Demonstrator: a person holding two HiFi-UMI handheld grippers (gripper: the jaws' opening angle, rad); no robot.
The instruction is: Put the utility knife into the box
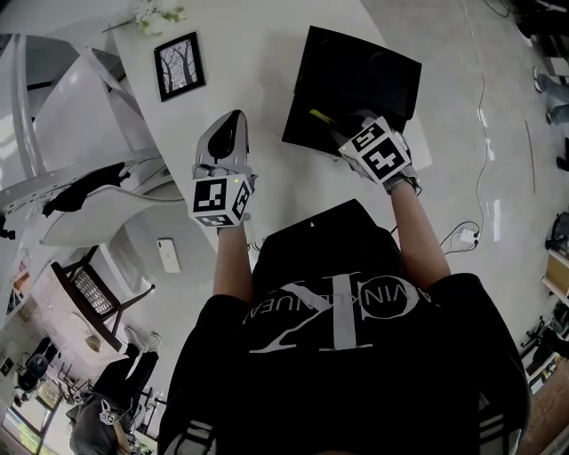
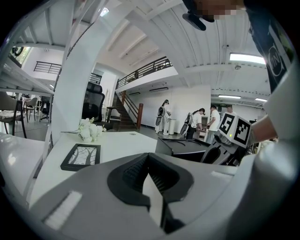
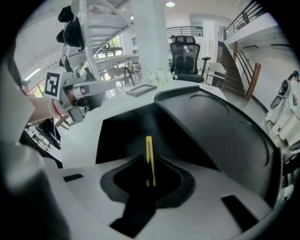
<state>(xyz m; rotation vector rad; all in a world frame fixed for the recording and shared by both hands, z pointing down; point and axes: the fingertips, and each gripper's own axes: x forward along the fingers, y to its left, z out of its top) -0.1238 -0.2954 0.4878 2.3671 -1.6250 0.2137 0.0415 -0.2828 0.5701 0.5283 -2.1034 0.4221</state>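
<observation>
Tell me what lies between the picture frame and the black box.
Nothing: in the head view only bare white table separates the picture frame from the box.

Head view steeply down on table [image 1: 258,107], both gripper views low, sharing box [image 1: 356,80]

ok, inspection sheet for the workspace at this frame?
Surface: white table.
Job's things: open black box on the table; yellow utility knife above it.
Clutter: picture frame, white flowers.
Grippers: right gripper shut on the utility knife; left gripper shut, empty, over the table.
Cables: cable and adapter on the floor, right of the table.
Surroundings: office chair, staircase, people standing beyond.
</observation>
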